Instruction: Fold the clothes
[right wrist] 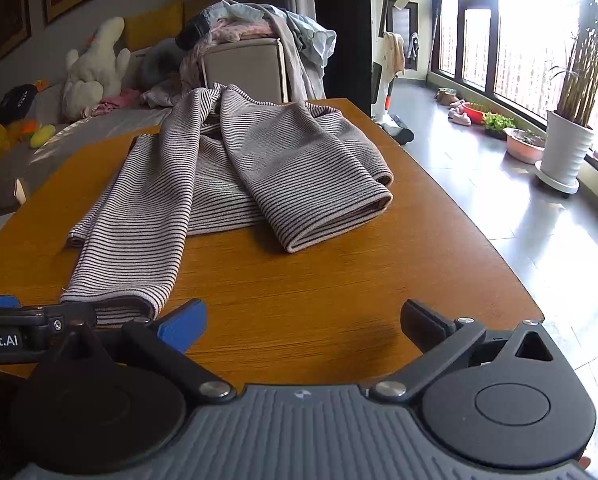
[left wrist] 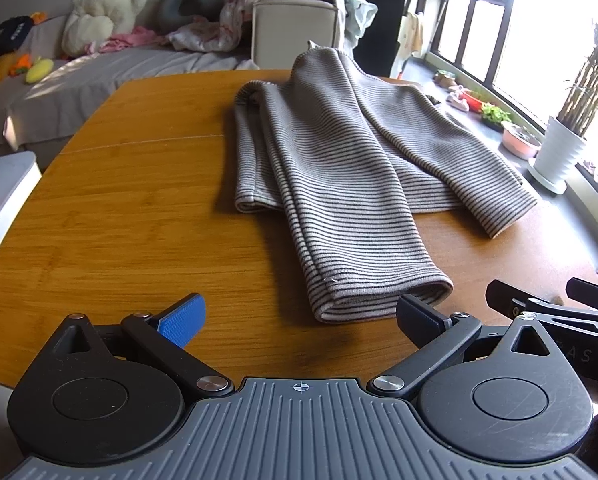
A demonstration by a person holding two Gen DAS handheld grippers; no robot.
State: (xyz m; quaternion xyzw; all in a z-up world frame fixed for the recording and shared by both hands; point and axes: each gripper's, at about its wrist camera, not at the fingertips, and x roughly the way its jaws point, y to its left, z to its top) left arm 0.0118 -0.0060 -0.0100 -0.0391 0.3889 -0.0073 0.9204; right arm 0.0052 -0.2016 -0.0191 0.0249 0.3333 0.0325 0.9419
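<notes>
The grey-and-black striped knit garment (left wrist: 339, 152) lies on the wooden counter (left wrist: 131, 208), long axis running away from both tools. Its near cuff (left wrist: 383, 300) sits just ahead of the left tool (left wrist: 299, 322), the nearer one. Right tool (right wrist: 303, 324) is off to the side. Both wide open, holding nothing; cuff contact w/ left tool probably none.

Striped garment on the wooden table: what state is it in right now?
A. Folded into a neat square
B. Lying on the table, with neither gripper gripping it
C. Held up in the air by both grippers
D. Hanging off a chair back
B: the striped garment lies loosely on the wooden table, while the left gripper and right gripper stand open before it, holding nothing.
</notes>
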